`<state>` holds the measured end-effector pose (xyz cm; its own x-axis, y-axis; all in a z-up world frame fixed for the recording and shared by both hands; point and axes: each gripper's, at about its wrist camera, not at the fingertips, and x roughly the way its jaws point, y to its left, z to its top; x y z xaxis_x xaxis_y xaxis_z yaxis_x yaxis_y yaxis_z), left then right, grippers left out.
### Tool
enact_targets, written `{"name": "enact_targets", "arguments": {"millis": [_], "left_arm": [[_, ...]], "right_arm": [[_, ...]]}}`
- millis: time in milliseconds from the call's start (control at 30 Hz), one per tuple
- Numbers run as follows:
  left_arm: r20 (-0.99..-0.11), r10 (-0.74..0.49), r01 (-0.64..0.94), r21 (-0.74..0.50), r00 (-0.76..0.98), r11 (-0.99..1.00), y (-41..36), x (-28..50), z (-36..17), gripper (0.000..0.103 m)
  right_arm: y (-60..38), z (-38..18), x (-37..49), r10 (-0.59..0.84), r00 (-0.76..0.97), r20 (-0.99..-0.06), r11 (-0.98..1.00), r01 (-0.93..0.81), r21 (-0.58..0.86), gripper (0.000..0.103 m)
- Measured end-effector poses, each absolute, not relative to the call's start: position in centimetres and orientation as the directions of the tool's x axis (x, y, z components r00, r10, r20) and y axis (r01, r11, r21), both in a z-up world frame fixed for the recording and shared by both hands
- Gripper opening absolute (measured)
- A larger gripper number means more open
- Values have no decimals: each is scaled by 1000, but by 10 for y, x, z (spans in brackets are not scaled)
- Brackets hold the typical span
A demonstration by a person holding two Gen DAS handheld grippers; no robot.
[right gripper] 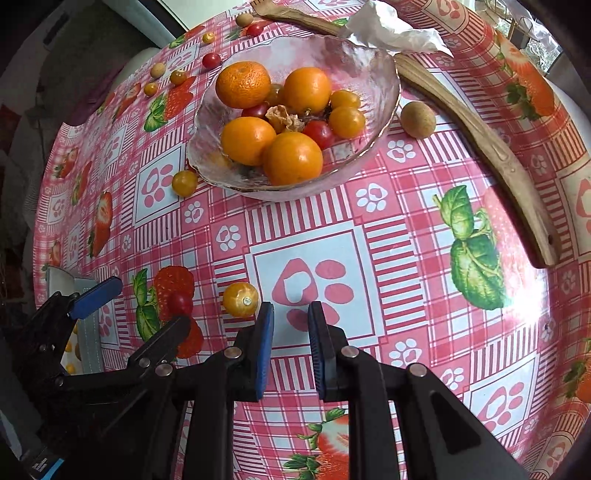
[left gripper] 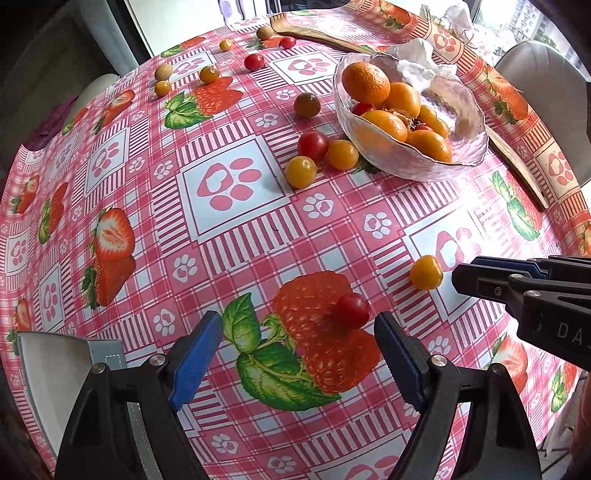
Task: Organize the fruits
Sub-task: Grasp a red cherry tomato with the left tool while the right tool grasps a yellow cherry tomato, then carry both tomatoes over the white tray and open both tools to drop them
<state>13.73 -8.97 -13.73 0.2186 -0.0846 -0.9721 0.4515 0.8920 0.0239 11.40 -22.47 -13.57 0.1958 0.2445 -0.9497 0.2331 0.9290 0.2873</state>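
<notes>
A glass bowl (left gripper: 436,168) (right gripper: 354,62) holds oranges (right gripper: 292,158) and small tomatoes. My left gripper (left gripper: 299,354) is open, its jaws wide apart around a red cherry tomato (left gripper: 353,310) on the tablecloth; it also shows in the right wrist view (right gripper: 147,314). My right gripper (right gripper: 291,332) is empty, its jaws a narrow gap apart, just right of a yellow cherry tomato (right gripper: 240,299) (left gripper: 426,272). The right gripper also shows in the left wrist view (left gripper: 458,277). More small red and yellow fruits (left gripper: 312,146) lie scattered left of the bowl.
A brown round fruit (right gripper: 418,119) lies right of the bowl. A curved wooden piece (right gripper: 491,155) and crumpled white paper (right gripper: 391,31) sit behind it. A white container (left gripper: 55,384) stands at the table's near left edge. A pale chair (left gripper: 543,70) stands beyond the table.
</notes>
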Motion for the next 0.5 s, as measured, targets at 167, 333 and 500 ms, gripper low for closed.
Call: {"name": "enact_targets", "arguments": {"millis": [167, 333, 500], "left_arm": [[-973, -86, 455, 23, 217, 890, -99, 138, -142, 66], [-968, -119, 480, 2, 222, 877, -111, 135, -139, 33], [-970, -116, 437, -12, 212, 899, -108, 140, -137, 20]], "right_arm": [[-236, -133, 105, 263, 193, -945, 919, 248, 306, 22], [-235, -130, 103, 293, 211, -933, 907, 248, 341, 37], [-225, -128, 109, 309, 215, -926, 907, 224, 355, 40]]}}
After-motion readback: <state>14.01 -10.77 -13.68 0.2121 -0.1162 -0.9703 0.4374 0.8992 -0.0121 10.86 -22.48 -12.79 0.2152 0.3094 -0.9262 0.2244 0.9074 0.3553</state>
